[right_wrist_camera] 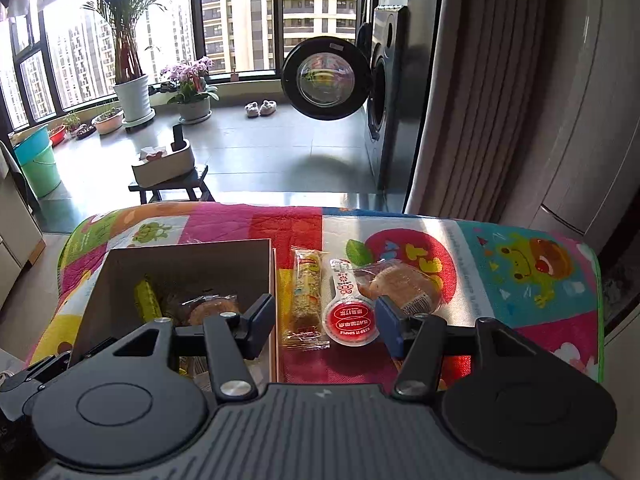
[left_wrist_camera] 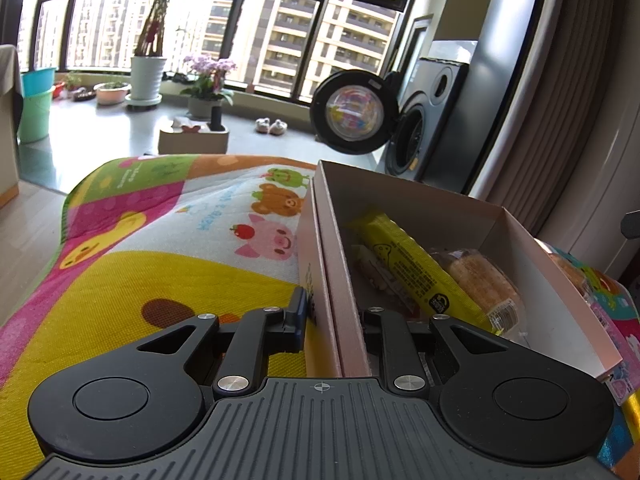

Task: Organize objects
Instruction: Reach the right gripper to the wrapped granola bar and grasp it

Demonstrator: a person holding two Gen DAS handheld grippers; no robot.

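Left wrist view: left gripper [left_wrist_camera: 334,320] clamped on the near left wall of the cardboard box [left_wrist_camera: 332,248], one finger outside on the mat side, the other inside the box. Box running from 6 o'clock up toward 12 and 3 o'clock, resting on the cartoon-print mat [left_wrist_camera: 160,240]. Inside, at 2 o'clock from the fingertips, a yellow wrapped bar [left_wrist_camera: 412,264]; touching its right side, a wrapped round bun [left_wrist_camera: 480,280]. Washing machine [left_wrist_camera: 424,128] at 1 o'clock in the background, door swung open.

Right wrist view: right gripper [right_wrist_camera: 324,320] spread wide, pinching nothing. Between the fingers, straight ahead at 12 o'clock, a long wrapped snack bar [right_wrist_camera: 307,300] and just right of it a red-lidded cup [right_wrist_camera: 349,320], both flat on the mat. Wrapped bun [right_wrist_camera: 404,286] at 1 o'clock, touching the right fingertip's far edge. Left fingertip overlapping the box's right wall; box at 10 o'clock, already holding the yellow bar and a round pastry [right_wrist_camera: 212,308].
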